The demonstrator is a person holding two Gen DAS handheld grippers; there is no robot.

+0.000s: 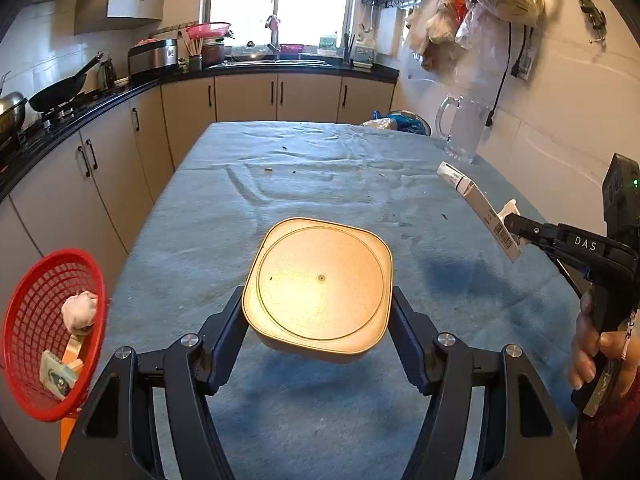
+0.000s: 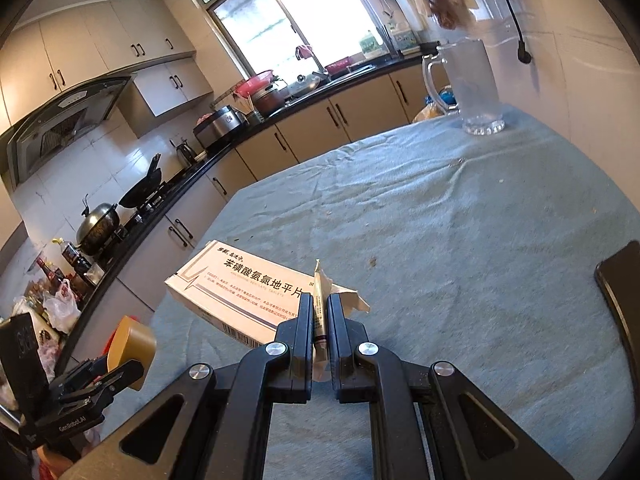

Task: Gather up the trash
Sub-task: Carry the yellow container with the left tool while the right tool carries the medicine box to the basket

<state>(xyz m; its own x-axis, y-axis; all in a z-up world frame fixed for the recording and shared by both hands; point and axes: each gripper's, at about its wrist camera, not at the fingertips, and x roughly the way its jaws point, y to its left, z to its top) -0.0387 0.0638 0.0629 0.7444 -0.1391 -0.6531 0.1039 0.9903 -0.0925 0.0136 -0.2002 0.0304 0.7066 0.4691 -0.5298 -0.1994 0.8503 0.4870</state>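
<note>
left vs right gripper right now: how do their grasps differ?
The left gripper spans a wide tan square container with its fingers far apart; the right gripper pinches a thin end flap of a white medicine box, fingers nearly together. The container sits centred between the fingers; the box juts off to one side. Both loads are lifted above the blue tablecloth.

Basket point(image 1: 36, 344) cut by frame edge — carton point(image 2: 236, 296) print unreadable.
</note>
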